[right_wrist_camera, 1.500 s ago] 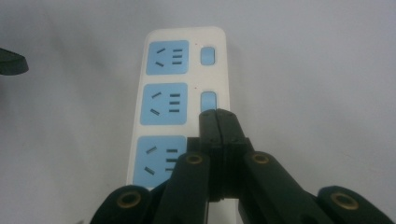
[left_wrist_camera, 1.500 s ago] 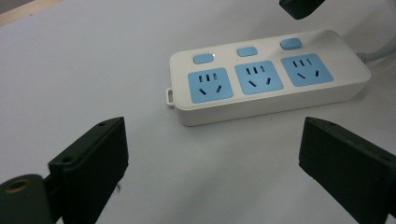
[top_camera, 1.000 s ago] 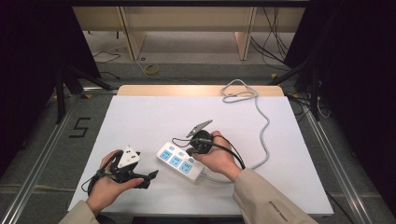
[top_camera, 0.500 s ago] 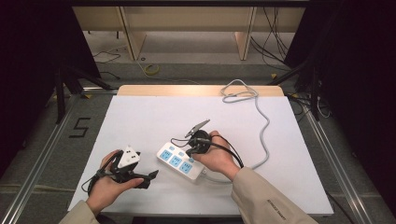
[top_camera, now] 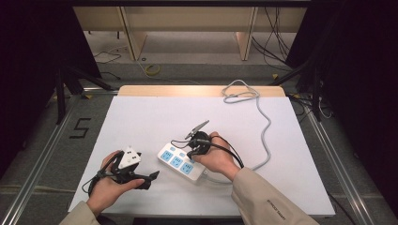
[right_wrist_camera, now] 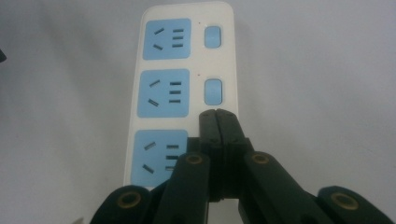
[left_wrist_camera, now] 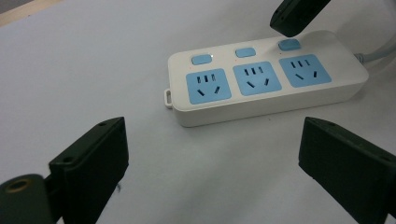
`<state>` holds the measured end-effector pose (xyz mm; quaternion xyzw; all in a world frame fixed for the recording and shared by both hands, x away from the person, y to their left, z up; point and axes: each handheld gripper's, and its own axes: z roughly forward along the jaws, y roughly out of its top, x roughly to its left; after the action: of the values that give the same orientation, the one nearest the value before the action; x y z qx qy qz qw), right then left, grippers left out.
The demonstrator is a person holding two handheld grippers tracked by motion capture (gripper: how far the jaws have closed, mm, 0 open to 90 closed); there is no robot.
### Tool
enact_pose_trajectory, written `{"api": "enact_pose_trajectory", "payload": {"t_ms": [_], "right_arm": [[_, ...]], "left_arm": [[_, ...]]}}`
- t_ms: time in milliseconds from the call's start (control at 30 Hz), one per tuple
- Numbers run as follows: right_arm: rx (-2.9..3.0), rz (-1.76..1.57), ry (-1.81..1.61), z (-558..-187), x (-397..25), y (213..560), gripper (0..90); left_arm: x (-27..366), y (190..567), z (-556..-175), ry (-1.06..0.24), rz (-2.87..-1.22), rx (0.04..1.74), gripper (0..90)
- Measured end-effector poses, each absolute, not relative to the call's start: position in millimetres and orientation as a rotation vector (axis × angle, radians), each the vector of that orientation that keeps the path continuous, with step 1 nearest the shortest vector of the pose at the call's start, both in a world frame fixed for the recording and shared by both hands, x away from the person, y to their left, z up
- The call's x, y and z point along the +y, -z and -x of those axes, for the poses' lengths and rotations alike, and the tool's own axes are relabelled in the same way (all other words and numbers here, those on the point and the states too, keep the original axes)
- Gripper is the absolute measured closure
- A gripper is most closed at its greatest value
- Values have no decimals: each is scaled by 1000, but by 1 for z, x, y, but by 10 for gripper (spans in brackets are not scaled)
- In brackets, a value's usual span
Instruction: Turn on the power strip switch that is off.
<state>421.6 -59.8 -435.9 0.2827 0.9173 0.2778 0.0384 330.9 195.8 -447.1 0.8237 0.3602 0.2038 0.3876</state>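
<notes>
A white power strip (top_camera: 177,162) with three blue sockets and three blue switches lies on the white table. My right gripper (top_camera: 191,153) is shut with nothing held, and its closed tips (right_wrist_camera: 217,117) are down on the strip (right_wrist_camera: 187,70) where the third switch sits, hiding it. The other two switches (right_wrist_camera: 213,91) show beyond. In the left gripper view the same black tip (left_wrist_camera: 296,17) hangs over the end switch (left_wrist_camera: 288,45). My left gripper (top_camera: 148,180) rests at the front left, open and empty (left_wrist_camera: 215,140), pointing at the strip (left_wrist_camera: 266,91).
The strip's grey cable (top_camera: 265,136) runs right, then back to a loose coil (top_camera: 239,93) near the table's far wooden edge (top_camera: 202,90). Bare white tabletop (top_camera: 141,122) lies to the left and behind the strip.
My right gripper has edged slightly down and left onto the strip's end switch. The left gripper and the strip have stayed put.
</notes>
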Motion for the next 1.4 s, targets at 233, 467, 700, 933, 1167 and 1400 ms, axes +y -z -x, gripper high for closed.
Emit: {"api": "enact_pose_trajectory", "payload": {"t_ms": [233, 467, 700, 933, 1167, 1400], "right_arm": [[2819, -866, -843, -422, -60, 437, 900], [2833, -877, -819, -422, -59, 439, 900], [2842, -882, -805, -422, -59, 440, 900], [2846, -884, -802, -423, -59, 440, 900], [2849, -881, -794, -422, -58, 440, 900], [2847, -877, -764, -421, -56, 440, 900]], "left_arm": [[195, 447, -331, -516, -2094, 917, 80], [195, 447, -331, -517, -2096, 913, 81], [195, 447, -331, -516, -2098, 913, 81], [195, 447, -331, -516, -2099, 913, 81], [195, 447, -331, -517, -2099, 913, 82], [195, 447, -331, -519, -2099, 912, 82]]}}
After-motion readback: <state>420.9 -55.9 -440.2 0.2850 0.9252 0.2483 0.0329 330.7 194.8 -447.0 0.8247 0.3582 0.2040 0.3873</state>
